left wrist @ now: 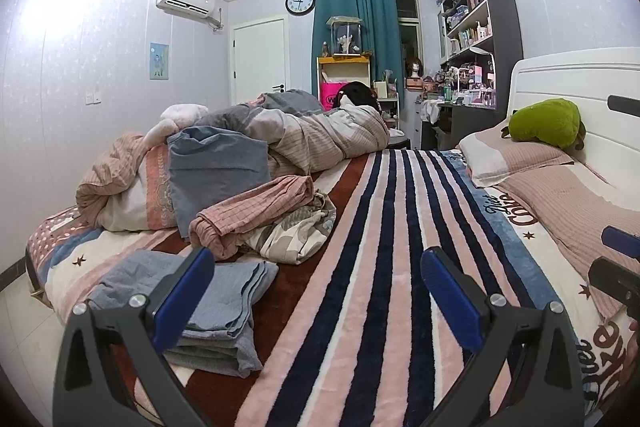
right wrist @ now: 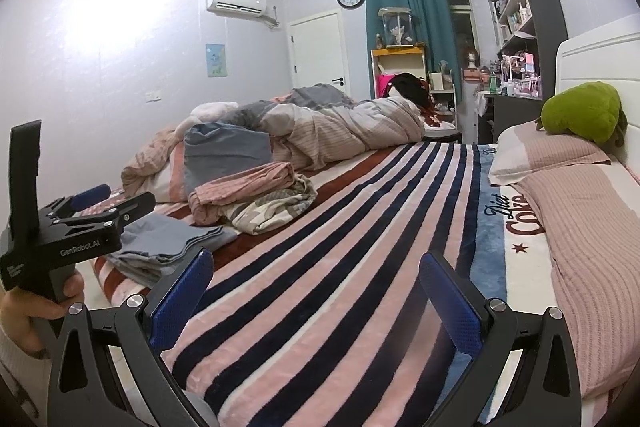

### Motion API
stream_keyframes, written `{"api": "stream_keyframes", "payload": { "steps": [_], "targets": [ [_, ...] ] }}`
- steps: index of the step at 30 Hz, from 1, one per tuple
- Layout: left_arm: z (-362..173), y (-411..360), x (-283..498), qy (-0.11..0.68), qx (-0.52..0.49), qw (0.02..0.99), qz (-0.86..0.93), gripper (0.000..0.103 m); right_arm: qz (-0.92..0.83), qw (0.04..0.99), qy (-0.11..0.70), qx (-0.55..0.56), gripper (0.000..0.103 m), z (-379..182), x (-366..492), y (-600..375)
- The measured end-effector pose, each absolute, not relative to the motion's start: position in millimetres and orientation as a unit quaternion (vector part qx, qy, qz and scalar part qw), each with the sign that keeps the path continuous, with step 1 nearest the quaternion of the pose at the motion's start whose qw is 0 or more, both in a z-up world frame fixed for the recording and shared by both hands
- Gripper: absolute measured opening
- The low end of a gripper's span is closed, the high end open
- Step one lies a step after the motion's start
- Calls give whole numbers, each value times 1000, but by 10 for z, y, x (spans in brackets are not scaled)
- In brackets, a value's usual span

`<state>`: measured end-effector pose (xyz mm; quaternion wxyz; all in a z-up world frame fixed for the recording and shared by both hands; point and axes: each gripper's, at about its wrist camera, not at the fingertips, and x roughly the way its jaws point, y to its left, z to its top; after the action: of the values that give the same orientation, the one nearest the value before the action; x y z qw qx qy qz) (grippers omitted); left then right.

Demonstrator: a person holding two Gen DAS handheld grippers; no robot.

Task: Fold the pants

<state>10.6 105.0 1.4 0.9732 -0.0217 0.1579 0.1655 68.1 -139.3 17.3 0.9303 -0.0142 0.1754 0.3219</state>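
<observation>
Folded grey-blue pants (left wrist: 224,303) lie in a stack at the bed's near left corner; they also show in the right wrist view (right wrist: 168,243). A loose heap of pink checked pants (left wrist: 252,215) and a patterned garment (left wrist: 296,231) lies just behind, also in the right wrist view (right wrist: 248,195). My left gripper (left wrist: 318,267) is open and empty, its left finger (left wrist: 188,291) over the folded stack. My right gripper (right wrist: 316,269) is open and empty over the striped blanket (right wrist: 340,227). The left gripper also shows in the right wrist view (right wrist: 116,197), held by a hand.
A rumpled duvet (left wrist: 320,135) and a blue-grey cloth (left wrist: 216,167) pile up at the far left of the bed. Pillows (left wrist: 520,155) and a green plush (left wrist: 548,123) lie by the white headboard (left wrist: 580,83) on the right. Shelves (left wrist: 476,27) stand behind.
</observation>
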Motion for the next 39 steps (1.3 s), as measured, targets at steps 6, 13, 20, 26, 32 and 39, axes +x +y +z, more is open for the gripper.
{"api": "stream_keyframes", "payload": {
  "steps": [6, 13, 20, 26, 32, 39],
  "targets": [
    [44, 1045, 133, 156, -23, 974, 165, 102, 321, 931, 175, -14, 103, 174, 688, -1398],
    [58, 1044, 145, 156, -24, 974, 165, 102, 318, 931, 177, -9, 103, 180, 693, -1412],
    [67, 1043, 142, 154, -24, 974, 165, 102, 316, 932, 175, -10, 103, 186, 692, -1421],
    [75, 1039, 135, 152, -23, 974, 165, 102, 316, 933, 174, -9, 103, 190, 692, -1432],
    [75, 1038, 140, 152, -23, 974, 164, 102, 315, 933, 174, -9, 103, 189, 693, -1434],
    [151, 1001, 128, 147, -23, 975, 164, 102, 316, 933, 174, -9, 103, 186, 693, -1439]
  ]
}}
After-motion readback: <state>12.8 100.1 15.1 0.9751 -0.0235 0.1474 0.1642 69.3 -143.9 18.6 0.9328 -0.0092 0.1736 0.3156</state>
